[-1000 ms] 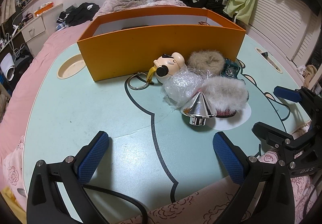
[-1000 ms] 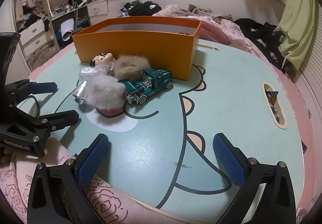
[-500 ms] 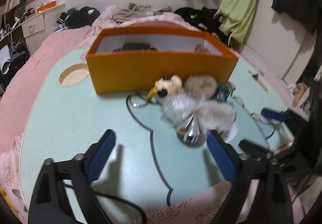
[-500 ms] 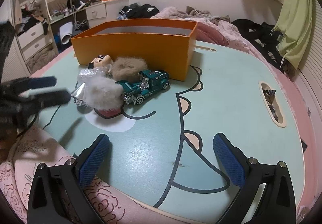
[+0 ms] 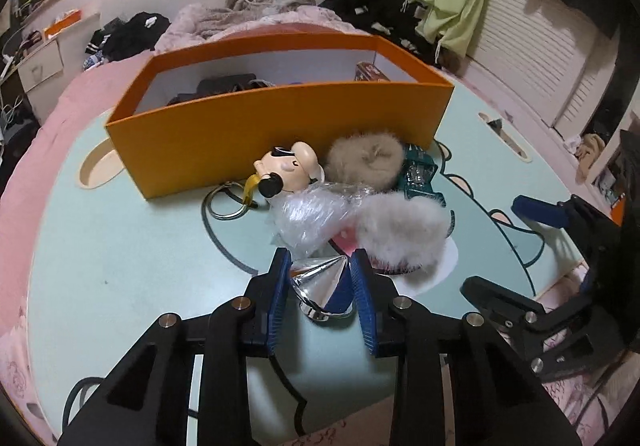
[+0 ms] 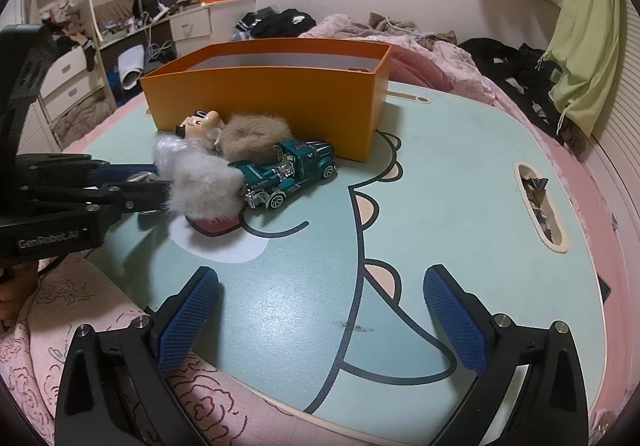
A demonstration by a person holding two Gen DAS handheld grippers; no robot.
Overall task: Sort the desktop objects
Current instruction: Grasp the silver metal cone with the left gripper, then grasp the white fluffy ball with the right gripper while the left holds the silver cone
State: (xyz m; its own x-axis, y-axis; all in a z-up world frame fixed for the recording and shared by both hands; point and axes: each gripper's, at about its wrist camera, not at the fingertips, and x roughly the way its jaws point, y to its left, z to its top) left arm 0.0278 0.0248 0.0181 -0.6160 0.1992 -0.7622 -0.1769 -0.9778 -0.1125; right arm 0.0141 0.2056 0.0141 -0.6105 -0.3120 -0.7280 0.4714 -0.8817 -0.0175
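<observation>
One thing matters here: the silver cone [image 5: 320, 282] sits right between the blue pads of the left tongs [image 5: 321, 300], low centre of the left wrist view. Its tip points up and a bit toward the pile, its round base is down on the table [image 5: 132, 254], so the long axis runs roughly upright and the pads come at its sloped sides from left and right. The jaws have just been closing, and now they look snug against the cone's flanks, so I'd call that a grip.

Just behind the cone, touching or nearly so, is the crinkly plastic wrap [image 5: 312, 211], and to the right of it the grey fluff [image 5: 402, 230]. Further up the frame: the doll head [image 5: 288, 169], the tan fluff [image 5: 364, 157] and the teal truck [image 5: 418, 175], all sitting against the front wall of the orange box [image 5: 280, 133].

The right tongs [image 6: 320, 316] hang wide open over bare table at the bottom of their own view, holding nothing, well apart from the pile. So the left hand is clearly the nearer one.

My guess: the box lies straight up-frame from the cone, over the pile, so the lift needs to clear the wrap and fluff first. A slick tapered cone could squirt out of the pads.
</observation>
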